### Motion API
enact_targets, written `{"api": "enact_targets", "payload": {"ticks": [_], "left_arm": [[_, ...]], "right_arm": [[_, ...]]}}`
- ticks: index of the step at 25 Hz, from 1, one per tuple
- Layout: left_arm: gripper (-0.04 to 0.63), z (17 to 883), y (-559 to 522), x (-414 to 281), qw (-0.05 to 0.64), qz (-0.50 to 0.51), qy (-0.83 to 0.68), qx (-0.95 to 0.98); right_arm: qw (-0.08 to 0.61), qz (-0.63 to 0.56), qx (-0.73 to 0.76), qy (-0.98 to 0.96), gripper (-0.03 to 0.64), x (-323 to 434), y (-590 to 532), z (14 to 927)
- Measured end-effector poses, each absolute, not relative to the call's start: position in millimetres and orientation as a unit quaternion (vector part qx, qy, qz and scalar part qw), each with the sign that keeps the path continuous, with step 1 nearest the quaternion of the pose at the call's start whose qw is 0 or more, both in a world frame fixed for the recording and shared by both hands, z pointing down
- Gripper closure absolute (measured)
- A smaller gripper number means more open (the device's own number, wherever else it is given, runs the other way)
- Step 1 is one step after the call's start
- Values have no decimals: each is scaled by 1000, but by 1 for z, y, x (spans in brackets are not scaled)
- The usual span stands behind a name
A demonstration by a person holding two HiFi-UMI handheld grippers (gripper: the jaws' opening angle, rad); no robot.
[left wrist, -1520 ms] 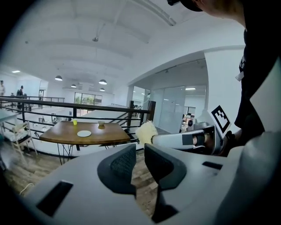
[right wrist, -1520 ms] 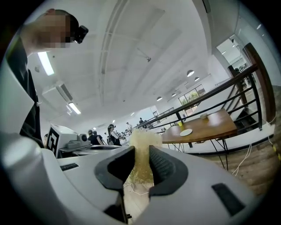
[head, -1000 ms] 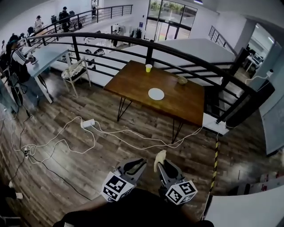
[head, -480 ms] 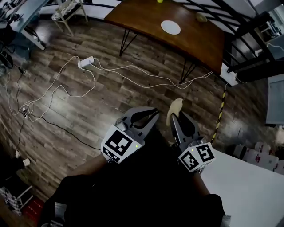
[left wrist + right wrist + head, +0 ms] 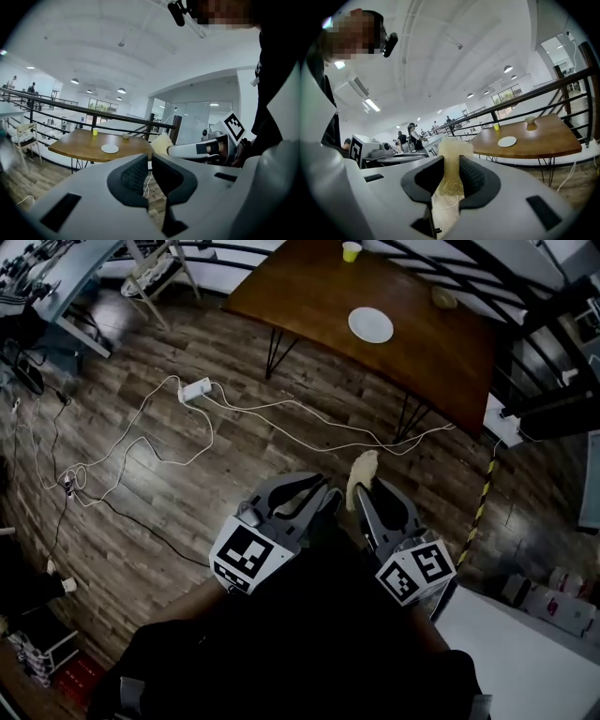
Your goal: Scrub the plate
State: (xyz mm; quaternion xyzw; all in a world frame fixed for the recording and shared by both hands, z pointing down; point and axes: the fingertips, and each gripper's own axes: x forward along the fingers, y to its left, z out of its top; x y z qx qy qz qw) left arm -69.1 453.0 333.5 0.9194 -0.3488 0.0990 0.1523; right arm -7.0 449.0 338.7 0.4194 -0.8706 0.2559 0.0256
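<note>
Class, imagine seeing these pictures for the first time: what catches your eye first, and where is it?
A yellowish sponge juts from the right tool, clamped between its jaws low in the head view. A white plate lies far off on a brown table at the top, with white cables trailing across the wooden floor between.

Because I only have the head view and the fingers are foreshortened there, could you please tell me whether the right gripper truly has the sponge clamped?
Observer: Yes. In the right gripper view the sponge stands between the fingers of the right gripper, pressed from both sides, its top poking out beyond them.
Operator: Thank you. Is the left one carrying anything?
Observer: No. The left gripper view shows the left gripper with only a narrow gap between its fingers and nothing in it.
</note>
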Motion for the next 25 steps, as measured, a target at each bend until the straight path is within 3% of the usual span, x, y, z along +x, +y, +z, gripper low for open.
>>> {"api": "enact_targets", "payload": {"ticks": [11,25], "left_arm": [[557,316,317,8,148,100,-394,901],[557,318,254,43,157,110,-408,893]], "right_arm": [[18,271,400,-876,508,82,312,333],[4,295,398,-869,507,125,245,338]]}}
